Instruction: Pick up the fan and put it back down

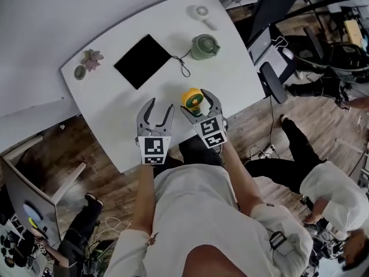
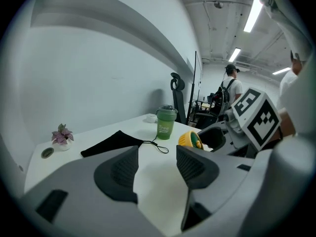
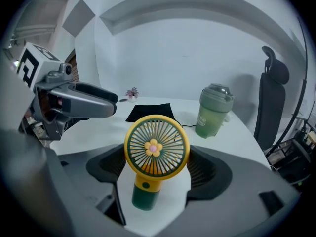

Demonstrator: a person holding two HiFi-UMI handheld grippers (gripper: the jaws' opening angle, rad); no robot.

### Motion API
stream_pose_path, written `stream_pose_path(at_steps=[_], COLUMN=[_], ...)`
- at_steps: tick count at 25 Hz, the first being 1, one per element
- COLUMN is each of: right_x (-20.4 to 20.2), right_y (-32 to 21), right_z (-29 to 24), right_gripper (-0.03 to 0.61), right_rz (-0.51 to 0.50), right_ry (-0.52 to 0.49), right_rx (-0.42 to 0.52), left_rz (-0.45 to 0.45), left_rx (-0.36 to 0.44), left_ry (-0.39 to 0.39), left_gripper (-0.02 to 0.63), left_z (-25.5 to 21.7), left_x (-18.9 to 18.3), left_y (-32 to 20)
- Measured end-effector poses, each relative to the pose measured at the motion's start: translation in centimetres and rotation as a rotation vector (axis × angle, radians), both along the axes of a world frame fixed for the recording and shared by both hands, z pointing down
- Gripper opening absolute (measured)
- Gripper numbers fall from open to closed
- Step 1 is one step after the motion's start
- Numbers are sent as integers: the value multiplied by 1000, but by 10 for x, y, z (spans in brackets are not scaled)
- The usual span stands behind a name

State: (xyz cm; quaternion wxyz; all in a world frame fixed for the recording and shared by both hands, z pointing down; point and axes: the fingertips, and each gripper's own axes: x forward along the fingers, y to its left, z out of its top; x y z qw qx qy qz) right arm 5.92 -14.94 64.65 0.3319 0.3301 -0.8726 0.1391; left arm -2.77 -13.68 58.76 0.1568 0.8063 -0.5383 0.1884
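In the head view the fan (image 1: 192,99) sits near the desk's (image 1: 109,105) front edge, between the two fingers of the right gripper (image 1: 199,101); the left gripper (image 1: 161,105) is just beside it over bare desk, with a black pouch (image 1: 142,60) and a green cup (image 1: 204,47) further back.

In the left gripper view its jaws stand spread with nothing between them; only white desk shows in the gap.

In the right gripper view the jaws pinch the fan's round yellow grille by its two sides, and the green handle hangs below the pads; whether its base touches the desk cannot be told.

The fan looks like light, stiff plastic, top-heavy, with thin grille ribs that could flex; the round rim may pivot or slip between the pads, so a gentle hold across its widest part, or lower on the stouter handle, seems safest.
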Motion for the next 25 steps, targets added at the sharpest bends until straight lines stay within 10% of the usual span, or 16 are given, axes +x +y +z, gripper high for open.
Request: stream_pose_path(at_steps=[25], right_x=[-7], right_y=[1], right_z=[67], right_gripper=[408], right_rz=[-55], right_ry=[61], right_rx=[-78], left_rz=[-27], left_rx=[-120], left_ry=[-18], left_gripper=[236], left_z=[59], left_x=[3], left_y=[4])
